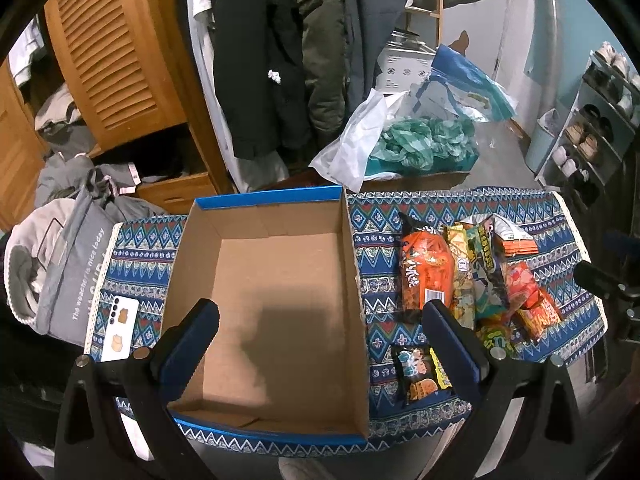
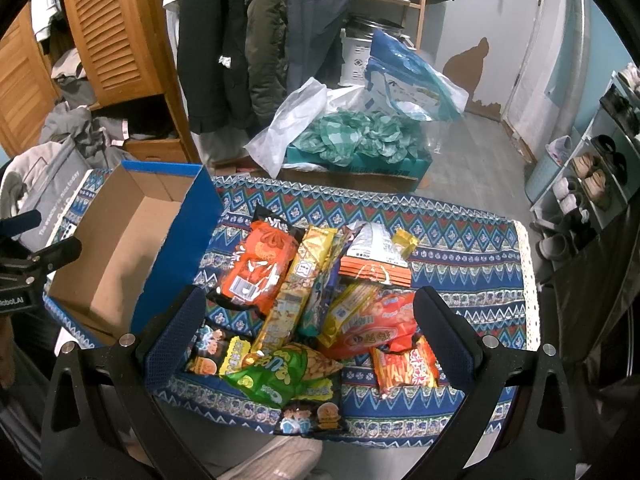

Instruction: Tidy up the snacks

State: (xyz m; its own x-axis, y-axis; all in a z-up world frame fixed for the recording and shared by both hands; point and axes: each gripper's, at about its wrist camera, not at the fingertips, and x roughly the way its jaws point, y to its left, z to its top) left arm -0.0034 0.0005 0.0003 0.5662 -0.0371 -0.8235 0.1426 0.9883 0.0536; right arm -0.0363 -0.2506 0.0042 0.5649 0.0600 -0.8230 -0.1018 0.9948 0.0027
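An empty cardboard box with blue outer walls (image 1: 276, 280) (image 2: 116, 256) sits on the left of a table with a patterned blue cloth (image 1: 380, 240) (image 2: 460, 240). A pile of several snack packets (image 2: 320, 300) (image 1: 472, 280) lies to the right of the box, with a large orange bag (image 2: 256, 272) (image 1: 426, 272), a green bag (image 2: 276, 376) and small black packets (image 2: 208, 356) (image 1: 420, 376). My left gripper (image 1: 320, 316) is open and empty above the box. My right gripper (image 2: 308, 312) is open and empty above the snack pile.
A white phone (image 1: 120, 328) lies on the cloth left of the box. A grey bag (image 1: 60, 264) stands by the table's left end. Behind the table are hanging coats (image 1: 280, 60), a wooden wardrobe (image 1: 112, 52), a box of plastic bags (image 2: 360, 140) and a shoe rack (image 2: 592, 168).
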